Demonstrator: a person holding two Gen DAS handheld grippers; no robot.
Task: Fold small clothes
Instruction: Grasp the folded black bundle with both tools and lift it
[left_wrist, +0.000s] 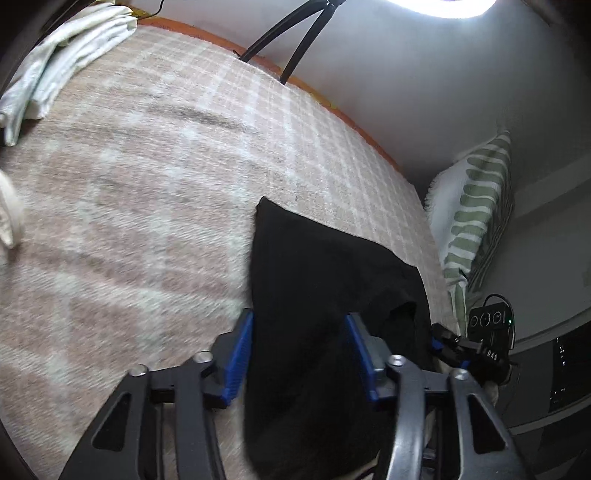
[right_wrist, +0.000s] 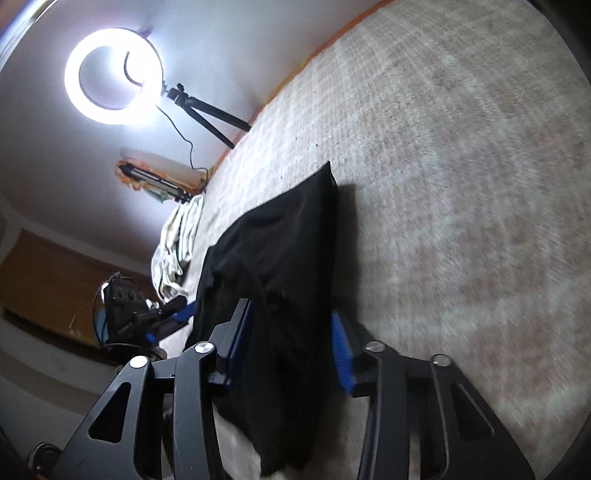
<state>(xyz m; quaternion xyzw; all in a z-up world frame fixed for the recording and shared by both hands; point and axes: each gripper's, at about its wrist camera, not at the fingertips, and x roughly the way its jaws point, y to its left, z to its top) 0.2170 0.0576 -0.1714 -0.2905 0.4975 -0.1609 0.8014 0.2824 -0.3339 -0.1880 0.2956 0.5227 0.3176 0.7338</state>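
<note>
Black cloth (left_wrist: 325, 280) lay between my two grippers on the blanket (left_wrist: 147, 177)

My left gripper (left_wrist: 299, 354) and right gripper (right_wrist: 291, 343) both stood wide, jaws straddling its near edge; its length ran straight ahead

Glaring ring light (right_wrist: 112, 72), dim corners, motion-blurred blanket (left_wrist: 147, 184), fisheye-warped edges.

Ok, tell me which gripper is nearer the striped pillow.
Right. The right gripper is close beside the pillow. The left gripper is farther off, with the black cloth between it and the pillow.
</note>
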